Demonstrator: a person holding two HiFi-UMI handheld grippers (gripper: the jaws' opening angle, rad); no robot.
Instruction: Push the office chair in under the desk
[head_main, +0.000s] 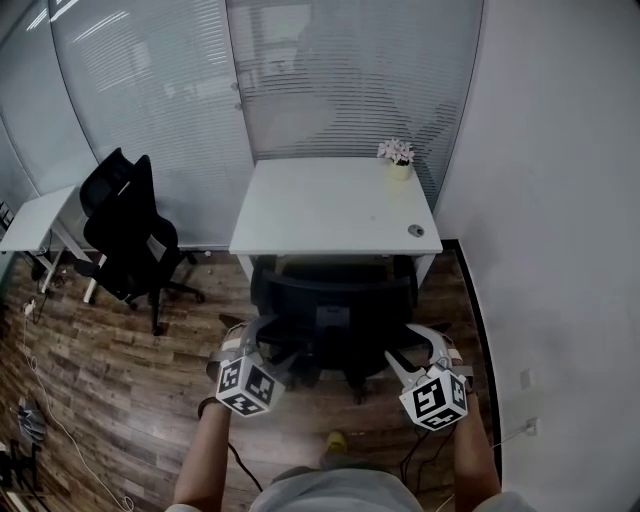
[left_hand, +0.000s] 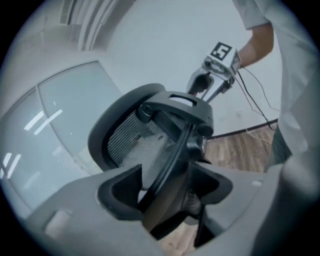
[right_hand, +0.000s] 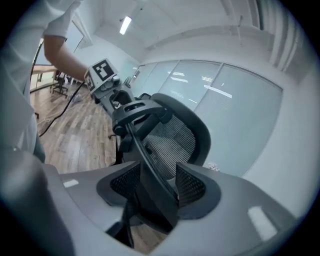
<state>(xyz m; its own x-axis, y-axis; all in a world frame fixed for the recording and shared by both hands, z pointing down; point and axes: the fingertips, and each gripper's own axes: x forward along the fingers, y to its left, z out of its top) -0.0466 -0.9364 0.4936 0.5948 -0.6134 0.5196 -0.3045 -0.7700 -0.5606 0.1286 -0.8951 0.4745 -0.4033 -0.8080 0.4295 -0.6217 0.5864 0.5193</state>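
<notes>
Grey left gripper, right gripper (marker cube each), white sleeves

Right gripper: jaws apart, with a black rear strut of the office chair between them and a gap showing at the right-hand pad. Mesh backrest beyond. Left gripper sits at the chair's far upper frame. Wood floor to the left, frosted glass wall behind.

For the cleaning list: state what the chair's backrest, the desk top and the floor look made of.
Chair backrest: dark mesh in a black, likely plastic frame; weave shows. Desk top: white, matte, probably laminate; smooth, plain. Floor: brown wood-look planks; seams and grain visible.
</notes>
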